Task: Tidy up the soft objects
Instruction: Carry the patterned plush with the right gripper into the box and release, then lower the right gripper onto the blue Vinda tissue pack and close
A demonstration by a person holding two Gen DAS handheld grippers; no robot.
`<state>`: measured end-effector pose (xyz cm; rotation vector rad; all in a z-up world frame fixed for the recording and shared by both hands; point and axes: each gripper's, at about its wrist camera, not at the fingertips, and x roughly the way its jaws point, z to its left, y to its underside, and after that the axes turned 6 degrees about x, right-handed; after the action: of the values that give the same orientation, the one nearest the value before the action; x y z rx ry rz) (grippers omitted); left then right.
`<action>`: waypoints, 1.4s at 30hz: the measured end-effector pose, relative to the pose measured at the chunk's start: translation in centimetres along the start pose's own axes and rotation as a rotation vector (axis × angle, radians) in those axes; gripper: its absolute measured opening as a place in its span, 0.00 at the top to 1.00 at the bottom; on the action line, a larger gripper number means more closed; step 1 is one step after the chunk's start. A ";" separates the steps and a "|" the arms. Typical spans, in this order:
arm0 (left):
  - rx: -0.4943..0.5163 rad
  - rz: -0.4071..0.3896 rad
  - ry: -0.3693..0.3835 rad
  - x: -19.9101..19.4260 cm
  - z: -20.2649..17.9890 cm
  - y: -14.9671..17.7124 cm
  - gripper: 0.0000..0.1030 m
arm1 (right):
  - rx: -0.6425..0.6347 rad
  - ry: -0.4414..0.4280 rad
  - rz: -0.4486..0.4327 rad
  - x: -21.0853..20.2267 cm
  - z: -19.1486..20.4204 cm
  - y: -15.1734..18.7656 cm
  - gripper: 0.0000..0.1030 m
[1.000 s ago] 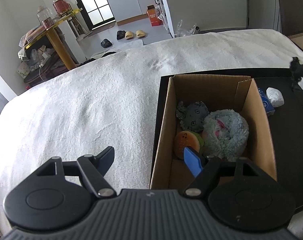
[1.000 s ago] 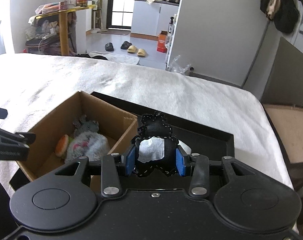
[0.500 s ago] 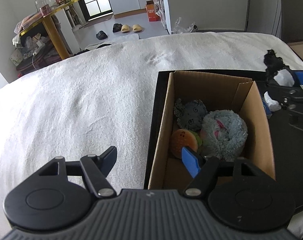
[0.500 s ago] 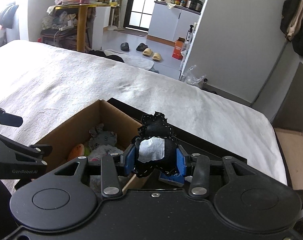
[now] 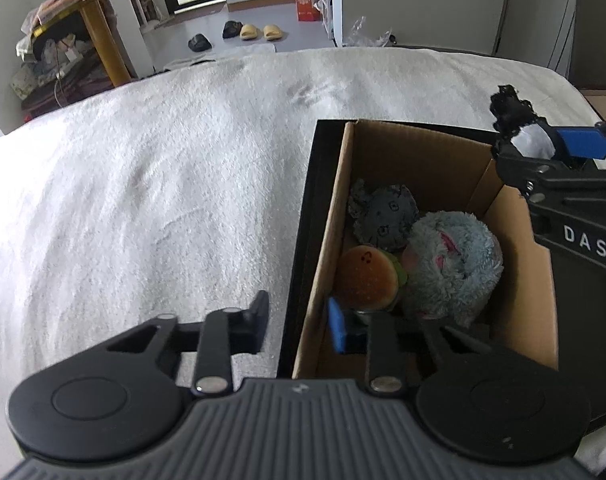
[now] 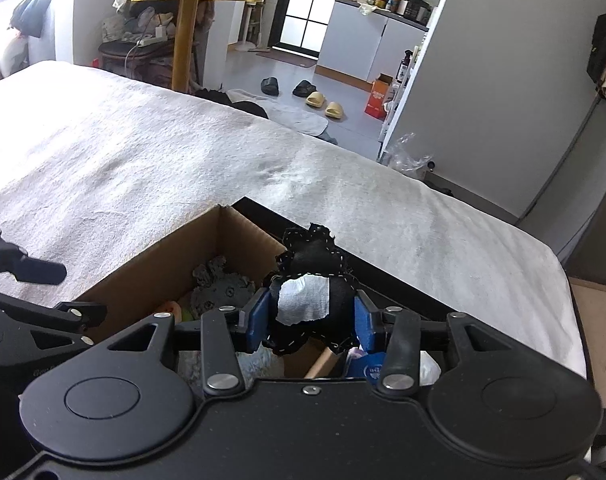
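An open cardboard box (image 5: 327, 232) sits on a black tray (image 5: 303, 220) on the white bedspread. Inside lie a grey plush (image 5: 383, 216), a fluffy blue plush (image 5: 451, 264) and a burger plush (image 5: 367, 278). My left gripper (image 5: 299, 320) is open and straddles the box's left wall. My right gripper (image 6: 309, 318) is shut on a black stitched soft toy with a white patch (image 6: 311, 280), held above the box's far right rim; the toy shows in the left wrist view (image 5: 515, 120). The box also shows in the right wrist view (image 6: 175, 264).
The white bedspread (image 5: 143, 180) spreads left of and behind the tray. A blue-and-white packet (image 6: 367, 364) lies on the tray under my right gripper. Beyond the bed are a yellow table (image 6: 191, 28), slippers (image 6: 323, 104) and a grey wall.
My right gripper has carried the black toy left, from over the tray to above the box's right rim. My left gripper has narrowed and now straddles the box's left wall.
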<state>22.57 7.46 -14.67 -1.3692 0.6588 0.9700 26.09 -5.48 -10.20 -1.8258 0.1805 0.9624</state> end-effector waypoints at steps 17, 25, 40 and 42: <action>0.058 0.011 -0.053 -0.1 -1.3 -0.2 0.83 | 0.028 -0.021 0.041 -0.2 -1.4 2.4 0.43; 0.092 0.012 -0.095 -0.4 -1.9 -0.2 0.78 | 0.091 -0.012 0.054 -0.9 -3.1 4.1 0.43; 0.184 -0.013 -0.213 -1.4 -4.0 -0.2 0.50 | 0.182 -0.018 0.052 -1.3 -5.6 6.9 0.37; 0.202 -0.013 -0.231 -1.4 -4.3 -0.2 0.49 | 0.196 -0.019 0.052 -1.4 -6.1 7.3 0.34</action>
<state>22.72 2.97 -13.93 -1.0645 0.5559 1.0050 24.54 -14.36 -13.46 -1.6389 0.3016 0.9627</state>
